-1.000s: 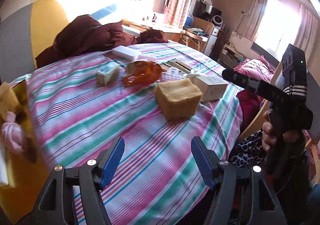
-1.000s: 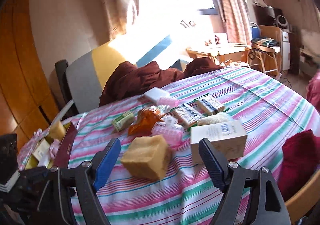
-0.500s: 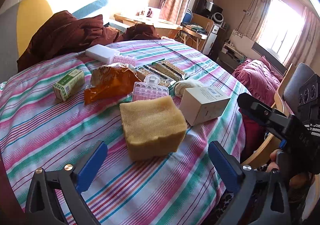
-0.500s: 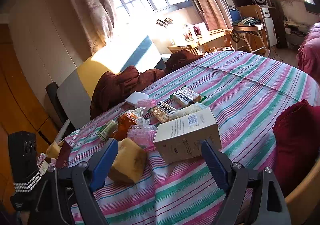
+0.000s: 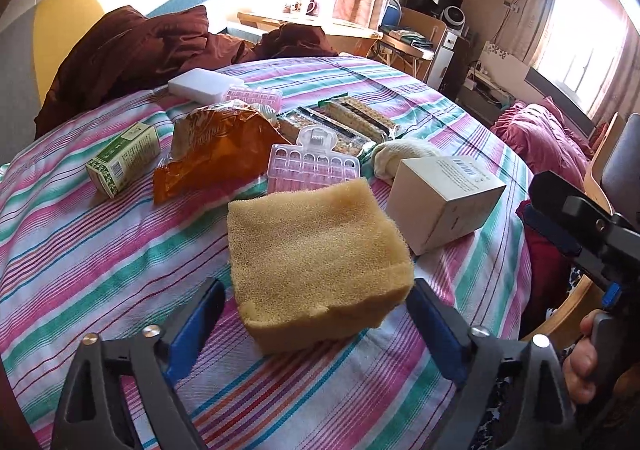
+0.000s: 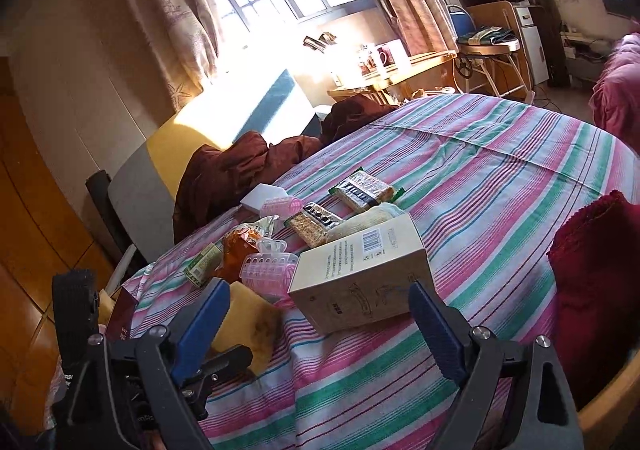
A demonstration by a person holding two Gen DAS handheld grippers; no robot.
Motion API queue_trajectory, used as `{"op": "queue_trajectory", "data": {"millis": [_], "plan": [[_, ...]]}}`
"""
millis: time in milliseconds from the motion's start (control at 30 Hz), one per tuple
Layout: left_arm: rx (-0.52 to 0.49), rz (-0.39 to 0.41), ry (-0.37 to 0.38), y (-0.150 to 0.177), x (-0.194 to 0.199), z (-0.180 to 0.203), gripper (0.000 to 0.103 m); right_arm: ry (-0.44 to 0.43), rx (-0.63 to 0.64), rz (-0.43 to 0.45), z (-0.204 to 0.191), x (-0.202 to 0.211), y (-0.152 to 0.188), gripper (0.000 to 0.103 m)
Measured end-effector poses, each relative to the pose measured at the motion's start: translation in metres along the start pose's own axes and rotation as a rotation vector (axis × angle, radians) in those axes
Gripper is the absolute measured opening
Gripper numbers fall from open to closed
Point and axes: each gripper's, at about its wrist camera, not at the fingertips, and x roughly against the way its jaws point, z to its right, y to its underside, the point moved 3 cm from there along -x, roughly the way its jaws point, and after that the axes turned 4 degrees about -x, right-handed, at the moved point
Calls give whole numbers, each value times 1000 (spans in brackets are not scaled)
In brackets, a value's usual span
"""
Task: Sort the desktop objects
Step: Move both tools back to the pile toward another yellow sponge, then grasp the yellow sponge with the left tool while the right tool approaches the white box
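Observation:
A yellow sponge block [image 5: 320, 262] lies on the striped tablecloth [image 5: 100, 250]. My left gripper [image 5: 318, 330] is open, its blue fingers on either side of the sponge's near end. A white carton [image 6: 360, 270] lies just beyond my right gripper [image 6: 320, 328], which is open with nothing between its fingers. Behind them lie a pink roller case [image 5: 312, 166], an orange packet [image 5: 216, 154], a green box [image 5: 124, 158], a white block [image 5: 204, 86], snack bars [image 5: 344, 122] and a rolled cloth [image 5: 400, 154]. In the right wrist view the sponge [image 6: 248, 322] is partly hidden by a finger.
A brown garment [image 6: 240, 174] hangs over the chair at the table's far side. A red cloth [image 6: 592, 278] lies by the right edge. A dark red open box [image 6: 120, 318] holding small items sits at the left edge. A hand [image 5: 584, 366] holds the right gripper's handle.
My left gripper has moved forward, so the sponge now sits between its fingers. My right gripper has come closer to the white carton.

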Motion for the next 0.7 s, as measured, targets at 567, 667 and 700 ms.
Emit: {"op": "queue_trajectory", "data": {"millis": [567, 667, 700], "plan": [[4, 51, 25, 30, 52, -31, 75, -9, -122, -54, 17, -39, -14, 99], [16, 54, 12, 38, 64, -38, 75, -63, -124, -93, 5, -37, -4, 99], [18, 56, 7, 41, 67, -40, 75, -89, -122, -111, 0, -36, 0, 99]]}}
